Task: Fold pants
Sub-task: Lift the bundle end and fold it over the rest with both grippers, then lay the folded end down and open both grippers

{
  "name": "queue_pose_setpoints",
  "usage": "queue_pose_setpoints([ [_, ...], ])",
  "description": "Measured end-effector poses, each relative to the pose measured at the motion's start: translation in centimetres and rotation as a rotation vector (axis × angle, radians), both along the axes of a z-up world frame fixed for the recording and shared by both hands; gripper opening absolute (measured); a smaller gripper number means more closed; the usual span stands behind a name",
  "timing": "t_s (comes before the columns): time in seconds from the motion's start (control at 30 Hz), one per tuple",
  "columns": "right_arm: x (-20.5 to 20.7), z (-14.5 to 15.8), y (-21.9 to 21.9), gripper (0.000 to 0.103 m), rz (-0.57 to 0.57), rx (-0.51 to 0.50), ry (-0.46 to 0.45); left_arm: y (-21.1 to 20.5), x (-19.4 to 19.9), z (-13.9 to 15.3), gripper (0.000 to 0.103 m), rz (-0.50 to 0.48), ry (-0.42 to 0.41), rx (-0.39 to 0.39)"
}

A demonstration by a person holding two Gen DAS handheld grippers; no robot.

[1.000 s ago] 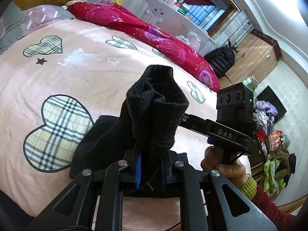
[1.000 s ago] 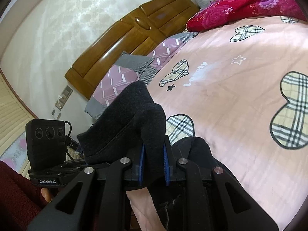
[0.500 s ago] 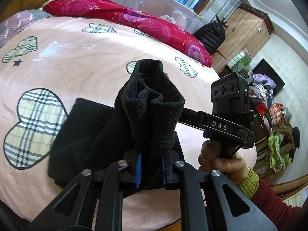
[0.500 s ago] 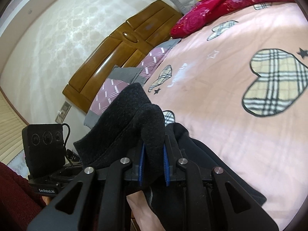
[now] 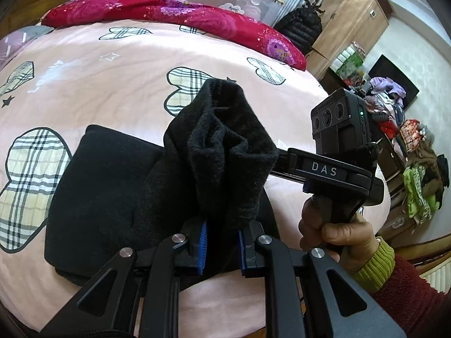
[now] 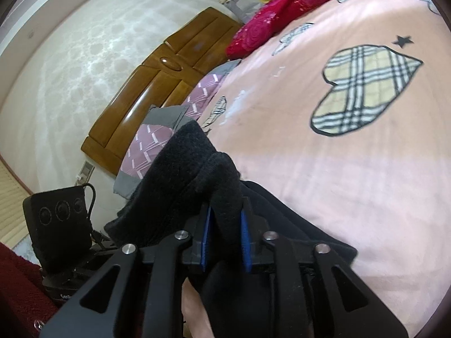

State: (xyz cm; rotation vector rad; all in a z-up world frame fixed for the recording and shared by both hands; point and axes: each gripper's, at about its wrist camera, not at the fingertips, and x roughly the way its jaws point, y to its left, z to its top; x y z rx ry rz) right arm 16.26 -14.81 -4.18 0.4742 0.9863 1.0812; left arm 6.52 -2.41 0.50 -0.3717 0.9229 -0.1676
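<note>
Left wrist view: left tool [image 5: 221, 240] clamped on black pants [image 5: 112, 197] edge; right tool [image 6: 225, 242] likewise, raising fabric over bed [image 5: 112, 84] for fold.

In the left wrist view, the black pants [image 5: 112, 197] fill the lower middle, bunched up between the fingers [image 5: 201, 242] and blocking the way straight ahead. Bare pink bed [image 5: 112, 90] lies open across the upper left and middle. The red quilt [image 5: 174, 14] bars the upper edge. The right gripper [image 5: 335, 169] stands at right. In the right wrist view, open bed spreads over the right half; pillows [image 6: 157, 146] and headboard [image 6: 157, 84] close the left middle.
</note>
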Motion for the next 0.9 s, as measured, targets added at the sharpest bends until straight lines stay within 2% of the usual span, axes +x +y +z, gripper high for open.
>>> queue_pose_setpoints([
  [0.2,-0.2,-0.2,-1.4,0.029,-0.045,-0.035,-0.003,-0.8,0.7,-0.1,0.027,-0.045,-0.006,0.013],
  [0.33,-0.8,-0.2,-3.1,0.029,-0.115,-0.098,-0.005,-1.4,0.8,0.0,0.034,-0.076,-0.012,0.029],
  [0.4,-1.2,0.0,-4.4,0.037,-0.175,-0.124,-0.007,-1.8,0.7,0.0,0.038,-0.093,-0.016,0.037],
  [0.47,-1.6,0.1,-6.0,0.055,-0.226,-0.123,0.002,-2.0,0.7,0.0,0.047,-0.106,-0.017,0.025],
  [0.5,-1.9,0.3,-6.7,0.057,-0.252,-0.109,0.005,-2.2,0.7,-0.1,0.056,-0.115,-0.014,0.009],
  [0.53,-2.1,0.4,-7.1,0.059,-0.267,-0.105,0.006,-2.3,0.7,-0.1,0.061,-0.134,-0.005,-0.024],
  [0.6,-2.7,0.6,-7.9,0.06,-0.293,-0.106,0.015,-2.6,0.7,-0.3,0.063,-0.158,0.004,-0.052],
  [0.7,-3.6,0.8,-8.4,0.062,-0.31,-0.132,0.021,-3.0,0.4,-0.5,0.064,-0.178,0.011,-0.038],
  [0.9,-5.0,0.8,-9.6,0.072,-0.376,-0.139,0.062,-2.2,0.3,-0.1,0.066,-0.175,0.022,-0.079],
])
